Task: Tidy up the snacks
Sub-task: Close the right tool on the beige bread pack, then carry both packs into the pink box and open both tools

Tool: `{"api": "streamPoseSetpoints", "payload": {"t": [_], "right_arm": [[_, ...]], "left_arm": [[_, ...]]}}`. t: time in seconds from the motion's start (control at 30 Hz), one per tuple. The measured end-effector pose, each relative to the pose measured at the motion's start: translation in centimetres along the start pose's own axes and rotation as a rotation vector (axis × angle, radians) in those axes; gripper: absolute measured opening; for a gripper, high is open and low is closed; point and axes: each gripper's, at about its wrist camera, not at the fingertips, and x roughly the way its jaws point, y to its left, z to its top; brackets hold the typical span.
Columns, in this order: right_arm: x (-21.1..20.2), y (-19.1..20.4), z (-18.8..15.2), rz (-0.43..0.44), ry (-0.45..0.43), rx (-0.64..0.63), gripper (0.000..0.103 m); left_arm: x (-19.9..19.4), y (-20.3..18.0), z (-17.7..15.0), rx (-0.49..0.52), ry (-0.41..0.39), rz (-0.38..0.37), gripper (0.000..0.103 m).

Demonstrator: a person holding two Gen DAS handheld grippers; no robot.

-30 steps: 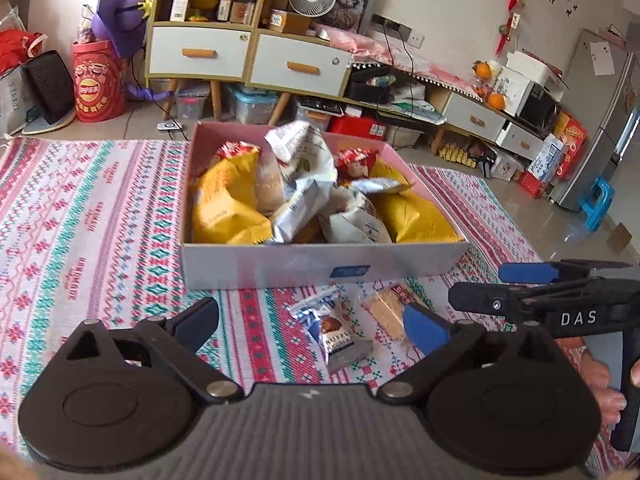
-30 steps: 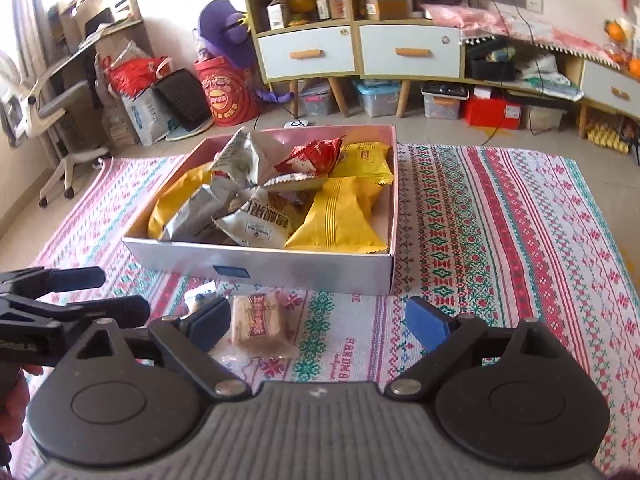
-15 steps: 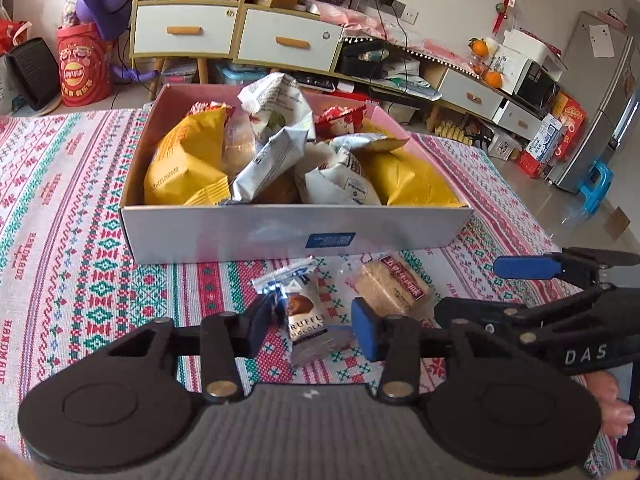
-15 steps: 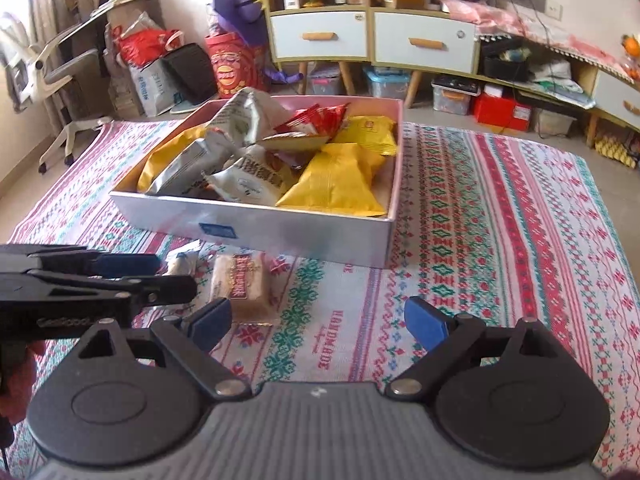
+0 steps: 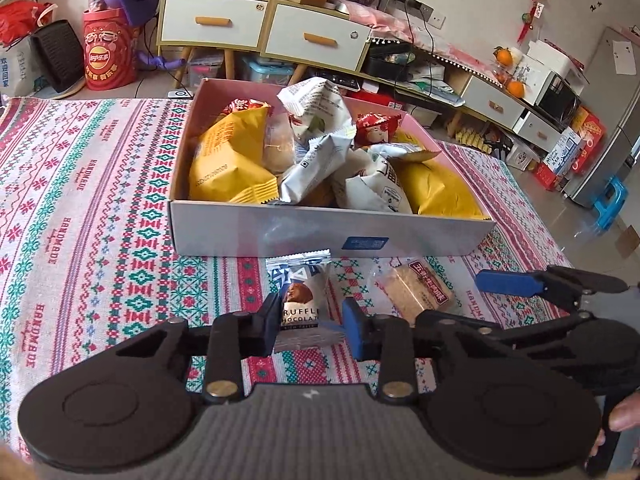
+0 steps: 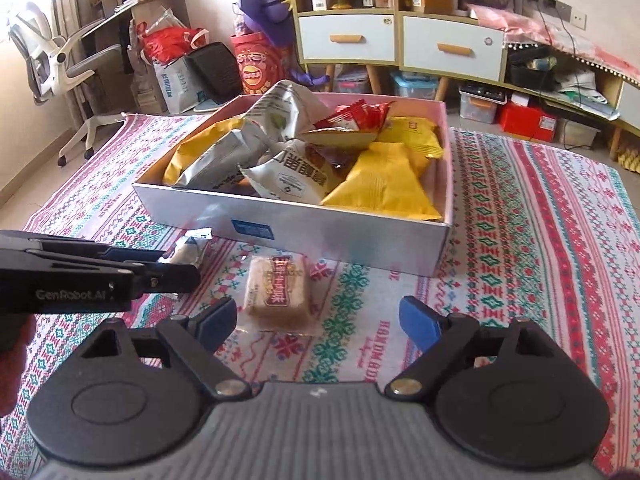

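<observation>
Lying on the red, green and white patterned woven cloth just below the near wall of the box, a small blue-and-white truffle chocolate packet sits at lower centre of the left wrist view. The left gripper brackets its lower half; its jaws have just been closing, and the black pad and the blue pad now stand against the wrapper's two sides, gripping it. Just to the right lies a clear-wrapped tan cake bar with a red label, apart from the packet. In the right wrist view this bar lies ahead of the right gripper, between its blue fingertips but toward the left one; the jaws have just been closing slightly, stand wide and touch nothing. Above both snacks, at frame centre, the shallow silver-sided cardboard box with a pink interior holds a heap of yellow snack bags, grey-white crumpled bags and a small red packet. At upper centre of both views stands a wooden cabinet with white drawers and orange handles; a red snack tub sits at upper left of the left wrist view.
</observation>
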Motion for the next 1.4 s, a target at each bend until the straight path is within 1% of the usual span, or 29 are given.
{"api": "streamPoseSetpoints", "payload": {"t": [0.07, 0.17, 0.27, 0.33, 0.43, 0.5, 0.53, 0.57, 0.6, 0.8, 1.0, 1.17, 1.27, 1.4], "right_arm": [[0.3, 0.2, 0.0, 0.007, -0.001, -0.009, 0.081], [0.7, 0.7, 0.0, 0.012, 0.004, -0.022, 0.073], [0.8, 1.1, 0.0, -0.001, -0.007, -0.044, 0.069], [0.9, 1.2, 0.1, -0.001, -0.014, -0.043, 0.064], [0.9, 1.3, 0.2, 0.001, -0.017, -0.046, 0.055], [0.9, 1.4, 0.3, 0.007, -0.012, -0.057, 0.044], [0.8, 1.4, 0.3, 0.015, -0.012, -0.062, 0.04], [0.7, 1.5, 0.3, 0.019, -0.011, -0.065, 0.034], [0.6, 1.5, 0.4, 0.02, -0.013, -0.068, 0.033], [0.1, 2.2, 0.8, 0.021, 0.027, -0.075, 0.032], [-1.1, 2.7, 1.1, 0.018, 0.035, -0.074, 0.031], [-2.2, 2.0, 2.0, 0.003, 0.014, -0.025, 0.031], [-2.8, 1.3, 2.3, 0.012, -0.004, 0.015, 0.031], [-2.7, 0.4, 2.8, 0.021, 0.003, 0.074, 0.031]], "left_arm": [[-0.3, 0.1, 0.1, -0.003, 0.001, 0.004, 0.039], [-0.7, 0.2, 0.0, 0.001, 0.001, 0.009, 0.039], [-0.7, 0.2, -0.2, 0.0, 0.008, 0.01, 0.039], [-0.7, 0.3, -0.5, -0.001, 0.014, 0.013, 0.039], [-0.8, 0.1, -0.6, 0.003, 0.02, 0.014, 0.039], [-0.9, 0.0, -0.6, 0.005, 0.023, 0.015, 0.039], [-1.0, 0.0, -0.6, 0.004, 0.022, 0.014, 0.039], [-1.1, 0.0, -0.7, 0.002, 0.02, 0.012, 0.039], [-1.3, 0.0, -0.7, 0.001, 0.019, 0.011, 0.039], [-1.7, -0.1, -0.6, 0.007, 0.014, 0.004, 0.039], [-2.3, -0.4, 0.1, 0.005, 0.02, 0.004, 0.039], [-3.1, -0.5, 0.8, -0.004, 0.016, -0.007, 0.039], [-3.6, -0.6, 1.1, -0.003, 0.001, -0.006, 0.039], [-3.9, -0.4, 1.7, -0.019, -0.014, 0.0, 0.039]]}}
